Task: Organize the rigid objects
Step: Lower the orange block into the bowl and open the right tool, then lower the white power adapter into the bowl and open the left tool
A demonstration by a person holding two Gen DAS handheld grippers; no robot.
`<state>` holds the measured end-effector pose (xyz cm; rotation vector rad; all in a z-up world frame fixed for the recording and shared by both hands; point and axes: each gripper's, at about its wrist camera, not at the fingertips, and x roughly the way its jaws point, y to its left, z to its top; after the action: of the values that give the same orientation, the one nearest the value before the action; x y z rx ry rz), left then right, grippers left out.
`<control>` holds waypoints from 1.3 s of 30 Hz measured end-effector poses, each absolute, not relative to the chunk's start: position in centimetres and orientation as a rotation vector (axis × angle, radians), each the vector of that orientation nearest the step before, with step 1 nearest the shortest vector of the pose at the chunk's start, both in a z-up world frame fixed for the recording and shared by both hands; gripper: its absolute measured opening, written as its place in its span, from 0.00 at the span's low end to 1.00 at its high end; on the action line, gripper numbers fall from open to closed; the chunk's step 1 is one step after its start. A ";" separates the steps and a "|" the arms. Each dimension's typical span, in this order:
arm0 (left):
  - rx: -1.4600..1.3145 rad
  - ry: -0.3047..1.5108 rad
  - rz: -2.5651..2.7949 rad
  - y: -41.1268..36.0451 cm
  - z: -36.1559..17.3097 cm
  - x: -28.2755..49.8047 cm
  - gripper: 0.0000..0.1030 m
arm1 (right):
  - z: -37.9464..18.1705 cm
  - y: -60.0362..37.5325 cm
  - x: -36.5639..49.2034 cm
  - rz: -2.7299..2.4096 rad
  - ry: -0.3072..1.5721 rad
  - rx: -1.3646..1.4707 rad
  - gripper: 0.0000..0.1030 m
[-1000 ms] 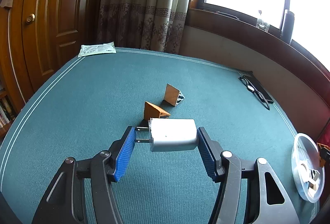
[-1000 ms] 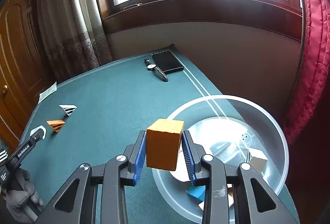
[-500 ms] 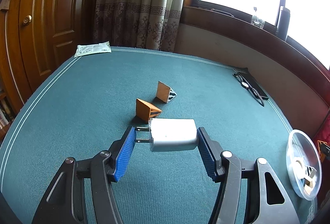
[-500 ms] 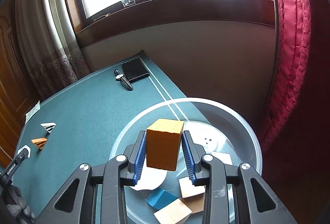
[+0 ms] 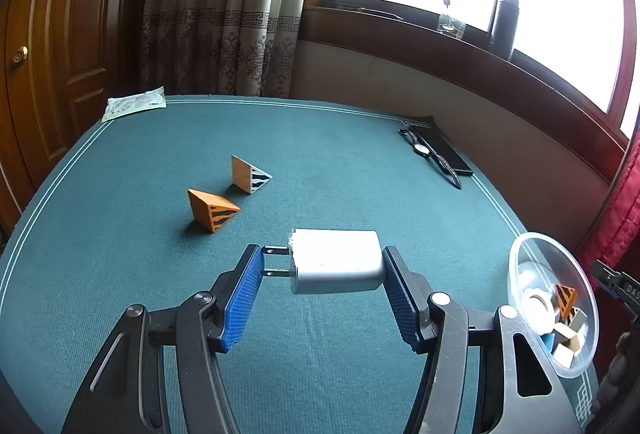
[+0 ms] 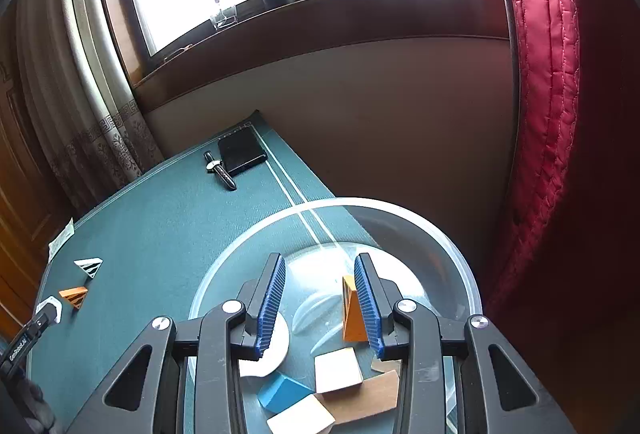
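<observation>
My left gripper (image 5: 323,258) is shut on a white charger (image 5: 340,266), its plug prongs against the left pad, held above the green table. Beyond it lie an orange striped wedge (image 5: 210,208) and a white striped wedge (image 5: 248,176). My right gripper (image 6: 319,262) hangs over the clear bowl (image 6: 400,210) and its jaws are opening. An orange block (image 6: 352,310) stands in the bowl beside the right pad, clear of the left pad. Several other blocks lie in the bowl, among them a blue one (image 6: 282,392).
A wristwatch (image 5: 420,148) and a black flat case (image 5: 444,150) lie at the table's far right corner. A paper packet (image 5: 134,106) sits at the far left. The bowl (image 5: 520,254) stands near the table's right edge, beside a red curtain (image 6: 552,114).
The right gripper moved over the bowl, its jaws parted and the orange block dropped out of them. The left gripper, still holding the charger, shifted so the bowl shows more fully.
</observation>
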<state>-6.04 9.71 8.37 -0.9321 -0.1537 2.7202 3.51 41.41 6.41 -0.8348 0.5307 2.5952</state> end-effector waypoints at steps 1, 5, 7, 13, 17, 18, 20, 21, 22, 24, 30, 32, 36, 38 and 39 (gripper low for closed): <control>-0.929 -0.146 2.709 10.3 8.5 -5.9 0.59 | 6.3 41.5 3.6 2.596 0.536 -0.835 0.38; -0.924 -0.108 2.654 12.8 8.8 -5.3 0.59 | 6.1 41.9 3.7 2.600 0.548 -0.829 0.38; -0.924 -0.086 2.622 14.2 8.9 -5.0 0.59 | 5.9 42.0 3.8 2.602 0.546 -0.830 0.38; -0.942 -0.040 2.512 18.1 8.7 -4.3 0.59 | 5.7 42.1 4.0 2.611 0.523 -0.818 0.38; -0.952 -0.010 2.447 20.7 8.6 -4.0 0.59 | 5.5 42.7 4.3 2.607 0.545 -0.810 0.38; -0.952 -0.002 2.432 21.3 8.6 -3.9 0.59 | 5.5 42.9 4.3 2.606 0.552 -0.810 0.38; -0.949 0.013 2.405 22.4 8.7 -3.7 0.59 | 5.4 43.2 4.4 2.603 0.562 -0.811 0.38; -0.946 0.021 2.393 23.0 8.8 -3.5 0.59 | 5.3 43.3 4.4 2.602 0.566 -0.811 0.38; -0.943 0.028 2.381 23.5 8.8 -3.3 0.59 | 5.2 43.4 4.5 2.601 0.571 -0.810 0.38; -0.939 0.043 2.356 24.7 8.9 -3.0 0.59 | 5.2 43.7 4.5 2.598 0.576 -0.807 0.38; -0.931 0.068 2.278 27.8 9.0 -2.1 0.59 | 4.8 44.5 4.8 2.583 0.596 -0.803 0.38; -0.927 0.050 2.241 28.6 9.0 -1.9 0.61 | 4.7 44.8 4.9 2.576 0.604 -0.801 0.38; -0.908 0.056 2.197 29.3 8.7 -1.3 0.65 | 4.6 45.1 5.2 2.571 0.611 -0.801 0.38; -0.911 0.073 2.202 29.3 8.4 -1.2 0.65 | 4.7 45.2 5.3 2.571 0.607 -0.798 0.38; -0.918 0.074 2.208 29.1 8.2 -1.3 0.65 | 4.7 45.2 5.3 2.571 0.609 -0.796 0.38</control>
<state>-1.28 29.12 8.22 -0.9177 0.0737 2.2075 5.35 45.25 4.68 -0.7960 0.6086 2.5706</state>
